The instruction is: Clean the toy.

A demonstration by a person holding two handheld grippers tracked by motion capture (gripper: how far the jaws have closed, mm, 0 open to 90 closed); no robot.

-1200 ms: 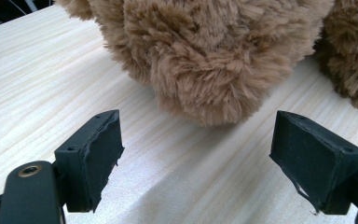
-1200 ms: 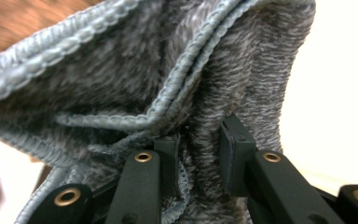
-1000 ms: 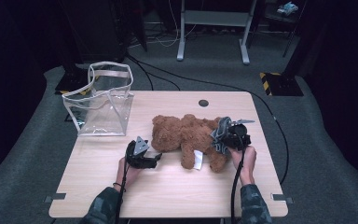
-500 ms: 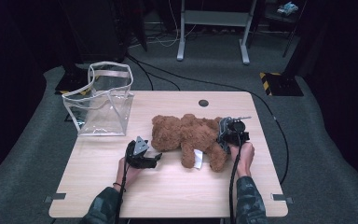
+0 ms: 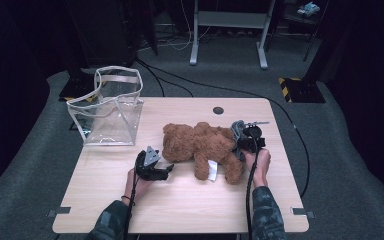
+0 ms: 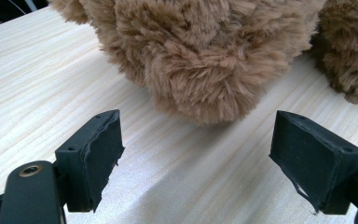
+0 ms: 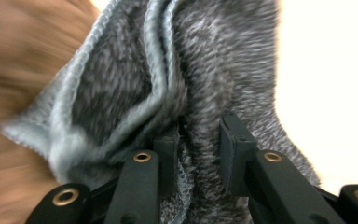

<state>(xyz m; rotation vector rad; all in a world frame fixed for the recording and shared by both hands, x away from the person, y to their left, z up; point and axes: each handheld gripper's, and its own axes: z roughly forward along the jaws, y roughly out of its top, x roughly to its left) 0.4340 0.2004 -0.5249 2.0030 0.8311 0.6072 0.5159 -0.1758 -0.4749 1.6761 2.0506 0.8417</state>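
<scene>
Dark room, grey carpet; light wooden table; metal stand behind, possibly desk frame.

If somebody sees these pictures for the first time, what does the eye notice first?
A brown teddy bear lies in the middle of the table. The right gripper is shut on a grey cloth at the bear's right side, and the open left gripper waits just short of the bear. A clear bag stands at the table's far left corner.

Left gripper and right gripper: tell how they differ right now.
The left gripper stands wide open with nothing between its jaws, just short of the teddy bear; the right gripper is pinched on a grey cloth. The left rests near the bear's head, the right at its other end. Both have black jaws.
</scene>
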